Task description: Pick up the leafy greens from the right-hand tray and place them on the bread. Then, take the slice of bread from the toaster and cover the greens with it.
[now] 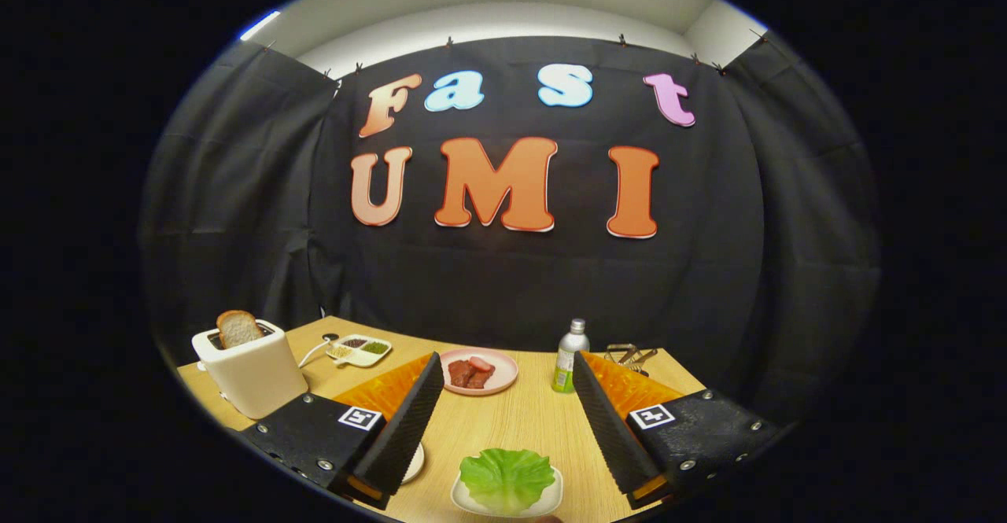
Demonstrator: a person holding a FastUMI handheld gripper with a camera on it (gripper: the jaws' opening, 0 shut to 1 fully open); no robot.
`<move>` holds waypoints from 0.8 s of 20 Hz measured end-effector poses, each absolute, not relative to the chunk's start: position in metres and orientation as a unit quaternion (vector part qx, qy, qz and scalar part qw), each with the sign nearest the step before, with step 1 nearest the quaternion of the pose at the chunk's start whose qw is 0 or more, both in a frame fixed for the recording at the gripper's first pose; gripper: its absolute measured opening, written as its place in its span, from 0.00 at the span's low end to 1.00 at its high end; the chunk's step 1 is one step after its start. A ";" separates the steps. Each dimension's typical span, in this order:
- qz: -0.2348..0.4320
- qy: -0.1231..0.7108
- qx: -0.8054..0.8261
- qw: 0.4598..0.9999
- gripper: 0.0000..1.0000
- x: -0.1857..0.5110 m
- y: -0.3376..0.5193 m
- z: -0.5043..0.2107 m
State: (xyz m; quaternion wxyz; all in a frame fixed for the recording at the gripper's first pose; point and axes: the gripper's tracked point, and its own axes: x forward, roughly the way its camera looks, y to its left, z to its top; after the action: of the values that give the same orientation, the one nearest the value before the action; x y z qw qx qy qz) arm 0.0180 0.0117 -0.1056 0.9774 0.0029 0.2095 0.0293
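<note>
Leafy greens (507, 477) lie between the gripper's (503, 421) spread fingers — untouched.

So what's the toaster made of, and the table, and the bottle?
The toaster looks like smooth matte plastic, cream and seamless. The table looks like pale wood or laminate, with fine grain lines. The bottle seems shiny metal up top, though plastic is possible. The gripper is open.

A staged recording booth: black cloth wall (535, 271) clipped up behind a wooden table (511, 421) with toaster (250, 373).
</note>
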 end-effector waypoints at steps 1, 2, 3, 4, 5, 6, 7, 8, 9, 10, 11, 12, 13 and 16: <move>0.027 0.229 0.003 0.973 0.99 0.017 0.009 -0.118; 0.024 0.253 0.006 0.967 0.99 0.015 0.006 -0.129; 0.025 0.274 0.012 0.961 0.99 0.015 0.004 -0.141; 0.025 0.295 0.020 0.955 0.99 0.012 0.004 -0.150; 0.028 0.317 0.029 0.947 0.99 0.009 0.004 -0.161; 0.031 0.339 0.037 0.940 0.99 0.006 0.005 -0.172; 0.032 0.362 0.039 0.931 0.99 0.002 0.005 -0.183; 0.033 0.384 0.034 0.922 0.99 -0.004 0.005 -0.193; 0.033 0.397 0.026 0.917 0.99 -0.006 0.003 -0.201; 0.035 0.410 0.017 0.911 0.99 -0.008 0.003 -0.209; 0.039 0.424 0.010 0.905 0.99 -0.014 0.005 -0.218; 0.046 0.438 0.008 0.898 0.99 -0.017 0.008 -0.225; 0.053 0.454 0.006 0.890 0.98 -0.020 0.010 -0.234; 0.065 0.492 0.000 0.868 0.97 -0.027 0.012 -0.252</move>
State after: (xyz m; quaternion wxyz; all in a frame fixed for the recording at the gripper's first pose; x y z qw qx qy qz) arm -0.0268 0.0122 -0.2525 0.8681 0.0004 0.4920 0.0653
